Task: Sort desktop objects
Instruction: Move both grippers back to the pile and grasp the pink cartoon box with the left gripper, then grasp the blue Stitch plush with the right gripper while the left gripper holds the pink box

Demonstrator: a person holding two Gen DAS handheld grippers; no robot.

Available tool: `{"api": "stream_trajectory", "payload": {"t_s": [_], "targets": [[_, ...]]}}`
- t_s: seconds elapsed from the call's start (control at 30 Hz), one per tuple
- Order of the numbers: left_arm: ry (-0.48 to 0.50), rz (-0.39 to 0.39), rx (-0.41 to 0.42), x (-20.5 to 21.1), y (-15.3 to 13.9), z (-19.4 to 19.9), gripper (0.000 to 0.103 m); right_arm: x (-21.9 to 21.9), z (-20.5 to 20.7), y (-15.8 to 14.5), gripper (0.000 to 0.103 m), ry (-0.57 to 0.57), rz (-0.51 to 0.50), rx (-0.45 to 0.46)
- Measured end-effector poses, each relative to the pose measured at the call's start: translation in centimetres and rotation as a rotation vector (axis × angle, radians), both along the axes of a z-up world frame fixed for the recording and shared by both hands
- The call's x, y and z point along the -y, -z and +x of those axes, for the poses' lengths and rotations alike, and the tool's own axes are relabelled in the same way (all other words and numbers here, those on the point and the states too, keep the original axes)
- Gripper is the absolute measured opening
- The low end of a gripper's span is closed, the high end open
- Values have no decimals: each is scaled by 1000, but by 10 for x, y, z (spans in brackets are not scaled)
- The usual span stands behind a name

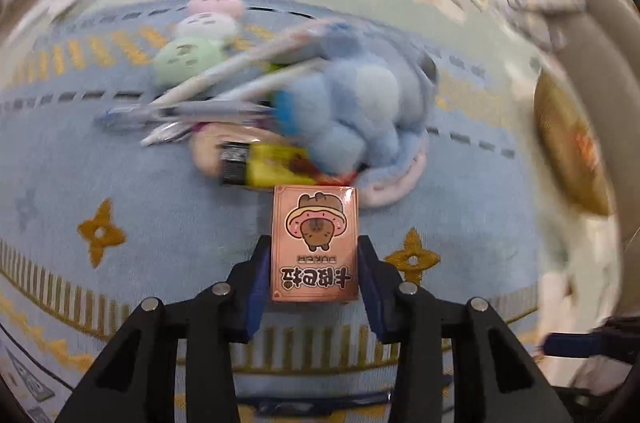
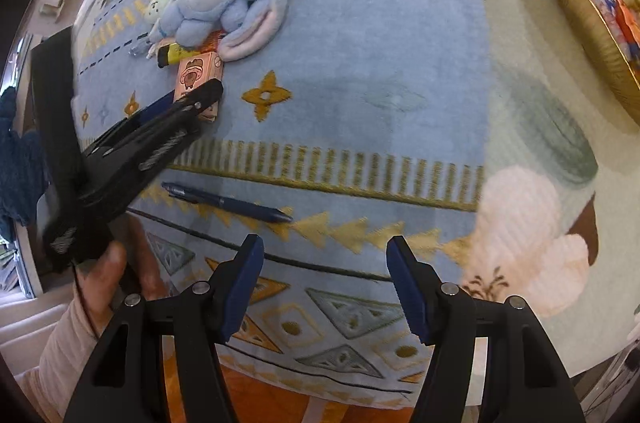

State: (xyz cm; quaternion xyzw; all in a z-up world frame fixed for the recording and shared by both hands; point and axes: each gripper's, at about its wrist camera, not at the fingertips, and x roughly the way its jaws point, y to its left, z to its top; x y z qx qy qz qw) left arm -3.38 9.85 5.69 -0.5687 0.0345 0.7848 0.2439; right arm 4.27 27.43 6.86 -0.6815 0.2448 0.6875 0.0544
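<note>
My left gripper [image 1: 314,247] is shut on a pink poker card box [image 1: 315,243] with a cartoon animal, just above the blue rug. The same box [image 2: 198,73] shows in the right wrist view, held by the left gripper [image 2: 200,95]. Behind it lies a pile: a blue plush toy [image 1: 368,111], several pens [image 1: 208,95], a yellow-black item [image 1: 264,165] and pastel round plush balls [image 1: 188,59]. My right gripper [image 2: 326,283] is open and empty over the rug's near edge. A dark blue pen [image 2: 228,202] lies alone in front of it.
A gold bowl [image 2: 588,35] holding colourful items stands at the right on the pale green cloth. The bowl [image 1: 568,143] also shows at the right in the left wrist view. The blue patterned rug [image 2: 380,63] covers the table.
</note>
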Motion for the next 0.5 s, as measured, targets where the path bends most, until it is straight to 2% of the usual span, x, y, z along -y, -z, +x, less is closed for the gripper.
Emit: {"api": "stream_trajectory", "payload": {"t_s": [0.13, 0.33, 0.4, 0.5], "targets": [[-74, 19, 35, 59, -17, 4, 37, 23, -13, -6, 64, -63, 13, -48], [-144, -39, 71, 141, -23, 19, 37, 75, -36, -2, 64, -276, 47, -95], [-164, -37, 84, 159, -21, 18, 37, 79, -48, -7, 64, -289, 62, -136], [-189, -23, 87, 157, -23, 19, 37, 63, -80, -21, 64, -231, 119, -223]]}}
